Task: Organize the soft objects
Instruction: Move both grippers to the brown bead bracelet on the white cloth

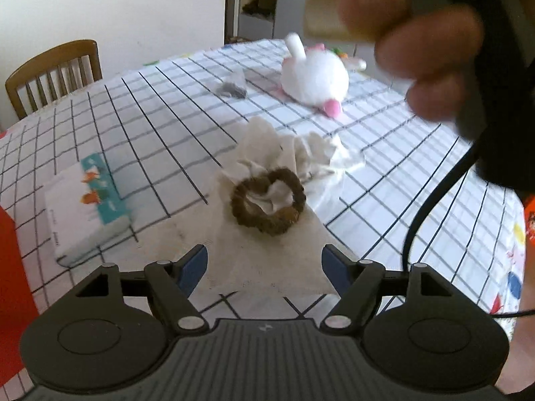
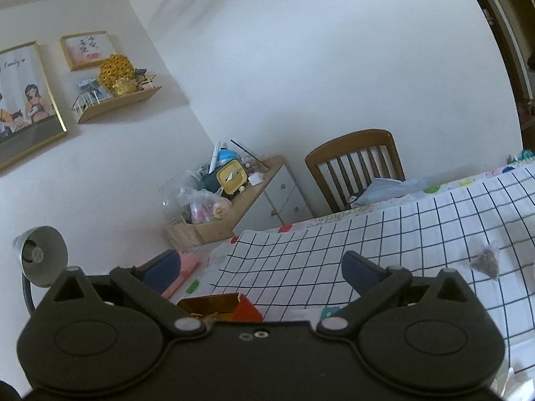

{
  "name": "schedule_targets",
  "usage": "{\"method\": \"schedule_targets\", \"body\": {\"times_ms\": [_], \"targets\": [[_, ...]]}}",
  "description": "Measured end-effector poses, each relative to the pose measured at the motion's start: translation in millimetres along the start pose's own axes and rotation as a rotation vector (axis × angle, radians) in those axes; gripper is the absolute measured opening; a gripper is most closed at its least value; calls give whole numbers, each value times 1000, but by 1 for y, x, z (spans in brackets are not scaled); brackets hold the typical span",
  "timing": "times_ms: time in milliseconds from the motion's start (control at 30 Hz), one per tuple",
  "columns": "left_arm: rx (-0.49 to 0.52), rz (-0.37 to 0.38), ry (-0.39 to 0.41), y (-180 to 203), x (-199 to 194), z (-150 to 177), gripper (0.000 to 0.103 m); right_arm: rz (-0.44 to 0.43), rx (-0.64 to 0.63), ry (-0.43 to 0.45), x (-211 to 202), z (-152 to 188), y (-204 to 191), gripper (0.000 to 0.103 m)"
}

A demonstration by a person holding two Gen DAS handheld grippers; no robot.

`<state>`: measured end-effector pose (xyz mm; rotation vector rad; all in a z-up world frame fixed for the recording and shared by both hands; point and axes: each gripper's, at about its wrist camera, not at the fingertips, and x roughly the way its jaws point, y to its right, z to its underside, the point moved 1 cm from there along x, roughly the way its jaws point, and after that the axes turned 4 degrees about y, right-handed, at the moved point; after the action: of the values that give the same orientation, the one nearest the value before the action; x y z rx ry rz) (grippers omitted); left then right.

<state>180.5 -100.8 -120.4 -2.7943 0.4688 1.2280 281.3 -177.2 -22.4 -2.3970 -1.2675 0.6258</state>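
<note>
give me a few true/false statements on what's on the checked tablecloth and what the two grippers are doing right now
1. The brown scrunchie lies on crumpled white tissue. True.
2. The left gripper is clamped on the scrunchie. False: its jaws stand open, short of it, with nothing between them.
3. The white plush toy lies farther from the left gripper than the scrunchie does. True.
4. The tissue pack sits on top of the plush toy. False: it lies apart, on the tablecloth.
5. The right gripper holds a cloth. False: its jaws are wide open and empty.
</note>
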Motion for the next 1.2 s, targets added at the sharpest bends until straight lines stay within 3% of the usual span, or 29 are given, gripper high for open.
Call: {"method": "schedule_targets", "body": {"times_ms": [233,400,667,833,1000,1067,1200], "targets": [[-1,-51,-91,1,28,13,75,-4,12,10,-20,-2,10,103],[-5,-67,-83,1,26,15,74,14,-3,-7,-39,-8,18,103],[-87,-82,-16,-12,-2,1,75,99,-49,-129,-75,-1,42,103],[-110,-136,10,-25,-7,-8,75,139,-96,-201,-80,13,49,102],[-132,-164,-2,-37,3,-8,75,168,-161,-307,-70,37,50,94],[-123,-167,-4,-38,7,-7,75,198,-172,-362,-63,50,54,80],[-122,-161,-13,-39,16,-3,75,237,-153,-421,-54,66,64,73]]}}
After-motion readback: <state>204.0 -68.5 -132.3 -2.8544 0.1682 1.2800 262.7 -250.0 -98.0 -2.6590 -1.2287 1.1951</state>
